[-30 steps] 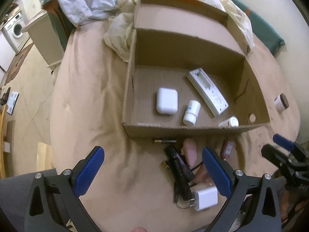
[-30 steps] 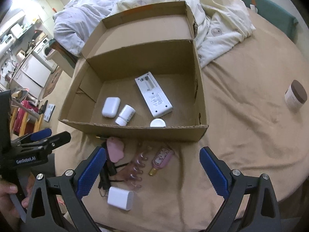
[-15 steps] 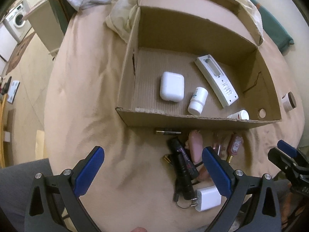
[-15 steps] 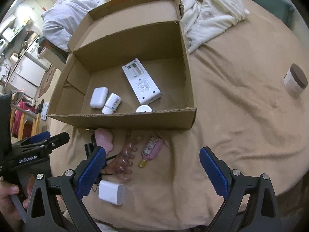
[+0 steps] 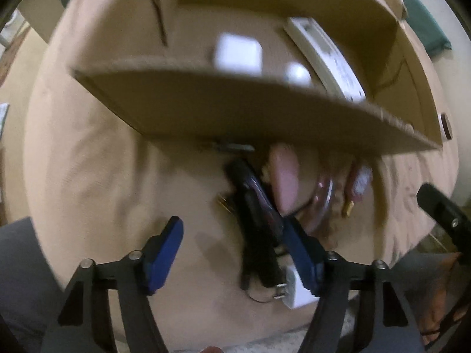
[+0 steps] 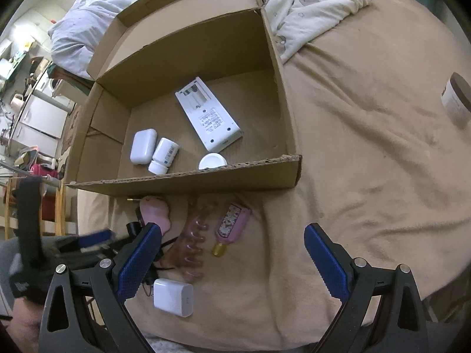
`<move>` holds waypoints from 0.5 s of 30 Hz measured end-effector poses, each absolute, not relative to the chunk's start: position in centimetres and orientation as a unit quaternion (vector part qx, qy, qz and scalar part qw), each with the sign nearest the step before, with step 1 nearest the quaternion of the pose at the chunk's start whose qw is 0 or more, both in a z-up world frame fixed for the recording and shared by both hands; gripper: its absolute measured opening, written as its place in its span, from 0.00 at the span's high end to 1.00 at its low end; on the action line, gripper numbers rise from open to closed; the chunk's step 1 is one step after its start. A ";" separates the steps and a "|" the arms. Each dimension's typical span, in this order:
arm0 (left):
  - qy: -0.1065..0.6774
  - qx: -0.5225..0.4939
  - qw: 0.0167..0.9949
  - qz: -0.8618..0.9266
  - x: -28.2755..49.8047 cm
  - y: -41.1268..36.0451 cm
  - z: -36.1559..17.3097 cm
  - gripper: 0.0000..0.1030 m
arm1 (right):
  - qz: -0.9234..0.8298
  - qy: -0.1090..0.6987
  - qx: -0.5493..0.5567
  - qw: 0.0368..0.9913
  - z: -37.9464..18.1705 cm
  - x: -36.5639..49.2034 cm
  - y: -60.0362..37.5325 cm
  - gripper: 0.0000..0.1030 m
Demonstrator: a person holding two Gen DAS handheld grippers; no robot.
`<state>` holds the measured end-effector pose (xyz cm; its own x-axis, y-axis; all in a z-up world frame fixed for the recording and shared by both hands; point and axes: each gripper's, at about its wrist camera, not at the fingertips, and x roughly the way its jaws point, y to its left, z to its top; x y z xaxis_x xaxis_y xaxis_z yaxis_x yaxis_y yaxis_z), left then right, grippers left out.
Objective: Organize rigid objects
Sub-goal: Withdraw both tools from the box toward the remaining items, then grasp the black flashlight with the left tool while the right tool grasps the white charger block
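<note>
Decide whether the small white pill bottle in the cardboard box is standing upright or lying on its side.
Lying on its side: the small white pill bottle rests lengthwise on the cardboard box floor, its printed label facing up.

No text can be read: print on the white remote's label (image 6: 212, 123) and the small bottle (image 6: 164, 155) is too small.

A cardboard box (image 6: 282, 94) sits on the bed (image 6: 368, 176). In it, a remote control (image 6: 207, 114) lies mid-floor; left of it a charging case (image 6: 143, 146) lies beside a pill bottle (image 6: 163, 156), and a small jar (image 6: 212, 161) rests against the near wall. Before the box lie a hair claw (image 6: 191, 241), a keychain bottle (image 6: 231, 226), a flashlight (image 5: 256, 214) and, nearest, a charger plug (image 6: 173, 297). A lidded tub (image 6: 456, 100) stands well apart, right.
</note>
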<state>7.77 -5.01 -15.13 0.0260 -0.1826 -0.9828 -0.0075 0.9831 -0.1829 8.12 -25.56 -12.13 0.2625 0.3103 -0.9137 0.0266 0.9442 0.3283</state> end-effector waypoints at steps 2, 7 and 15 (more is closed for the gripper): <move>0.704 -0.067 0.703 -0.078 7.5 -5.7 -15.8 0.67 | 0.094 0.601 0.138 0.781 -12.2 8.2 -25.3 0.00; 0.703 -0.072 0.701 -0.096 7.1 -6.1 -15.7 0.82 | 0.121 0.615 0.132 0.768 -12.7 7.9 -24.1 0.00; 0.688 -0.064 0.720 -0.067 6.7 -3.7 -13.5 0.83 | 0.199 0.676 0.135 0.696 -15.1 5.0 -20.1 0.01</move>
<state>6.72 -3.71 -13.50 0.0450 -0.1839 -0.9819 0.0082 0.9829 -0.1837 5.04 -20.09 -15.12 0.0057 0.4591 -0.8884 -0.0951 0.8846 0.4566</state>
